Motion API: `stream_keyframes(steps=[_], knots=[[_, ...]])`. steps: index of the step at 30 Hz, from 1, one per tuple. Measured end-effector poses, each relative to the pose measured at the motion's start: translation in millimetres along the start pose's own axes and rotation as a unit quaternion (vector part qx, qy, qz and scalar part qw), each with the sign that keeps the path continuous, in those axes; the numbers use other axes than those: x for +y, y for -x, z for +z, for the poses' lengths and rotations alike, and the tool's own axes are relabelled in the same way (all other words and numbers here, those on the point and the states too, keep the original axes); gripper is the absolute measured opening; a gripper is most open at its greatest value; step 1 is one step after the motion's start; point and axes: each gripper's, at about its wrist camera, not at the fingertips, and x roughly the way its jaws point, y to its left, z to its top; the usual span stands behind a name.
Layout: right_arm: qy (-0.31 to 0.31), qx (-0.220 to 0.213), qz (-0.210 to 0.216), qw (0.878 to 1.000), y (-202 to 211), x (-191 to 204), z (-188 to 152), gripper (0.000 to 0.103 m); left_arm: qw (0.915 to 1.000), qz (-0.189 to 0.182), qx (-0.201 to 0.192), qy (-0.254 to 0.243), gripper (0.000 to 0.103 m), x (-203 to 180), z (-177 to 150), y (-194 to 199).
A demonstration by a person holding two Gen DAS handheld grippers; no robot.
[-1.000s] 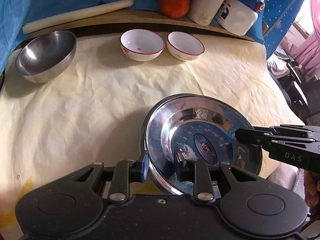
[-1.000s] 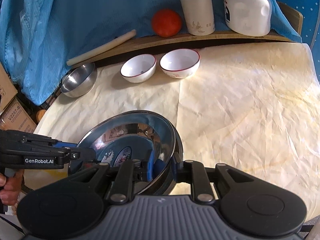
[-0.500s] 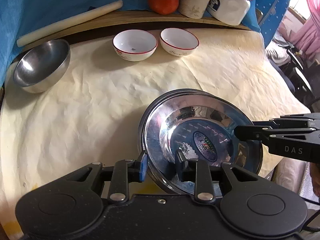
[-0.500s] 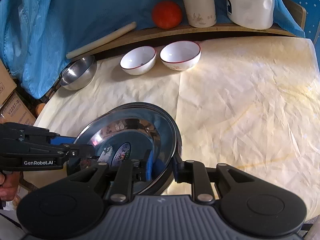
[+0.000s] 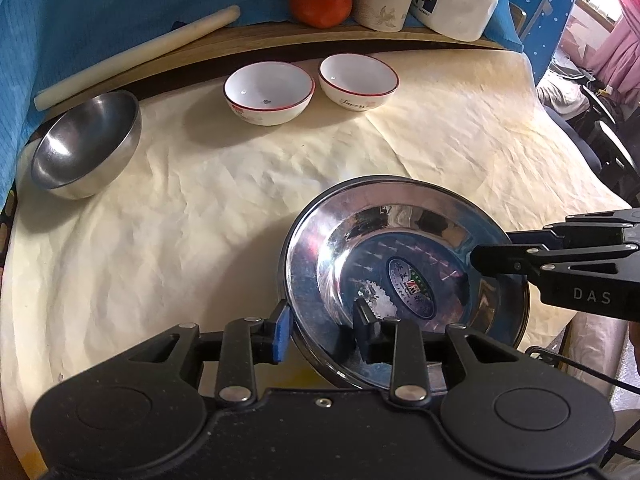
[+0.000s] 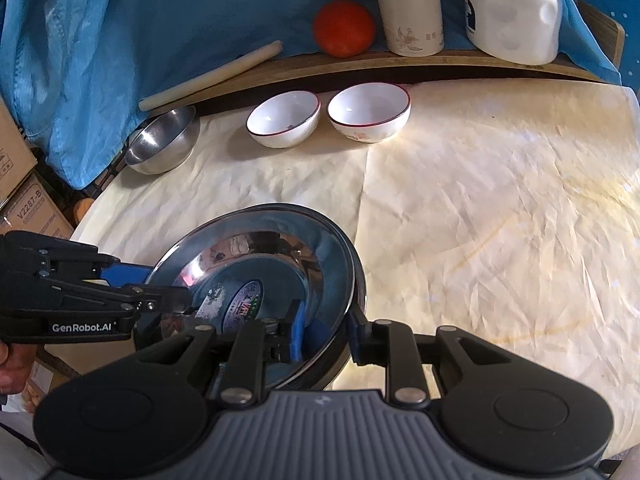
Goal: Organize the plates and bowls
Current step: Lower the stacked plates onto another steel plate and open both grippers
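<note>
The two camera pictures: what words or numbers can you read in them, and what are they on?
"DAS": black right claw.
"GenRobot.AI": black left claw.
"Ha Ha": white plastic jug with blue lid.
"V2287-B": brown cardboard box.
Sticker in the shiny steel plate: too blurred.
Writing on the right red-rimmed white bowl: unclear.

Bright daylight, plate glare, fisheye-bent edges

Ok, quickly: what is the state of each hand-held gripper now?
Left hand-held gripper: open, jaws just opening, steel plate rim between them, not pinched.
Right hand-held gripper: open, jaws just opening, same plate's rim between them.
</note>
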Motion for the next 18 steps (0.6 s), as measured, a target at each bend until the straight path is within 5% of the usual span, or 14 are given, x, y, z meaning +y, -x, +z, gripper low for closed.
stream_keyframes(steps=[13,18], knots=[[0.008,0.008,0.001,1.000,-2,2,2,0.037,0.9994,-0.006,0.006,0.032,0.036,10,-2,-2],[0.014,0.004,-0.001,1.000,2,2,3,0.050,0.9987,-0.010,-0.002,0.049,0.051,15,-1,0]])
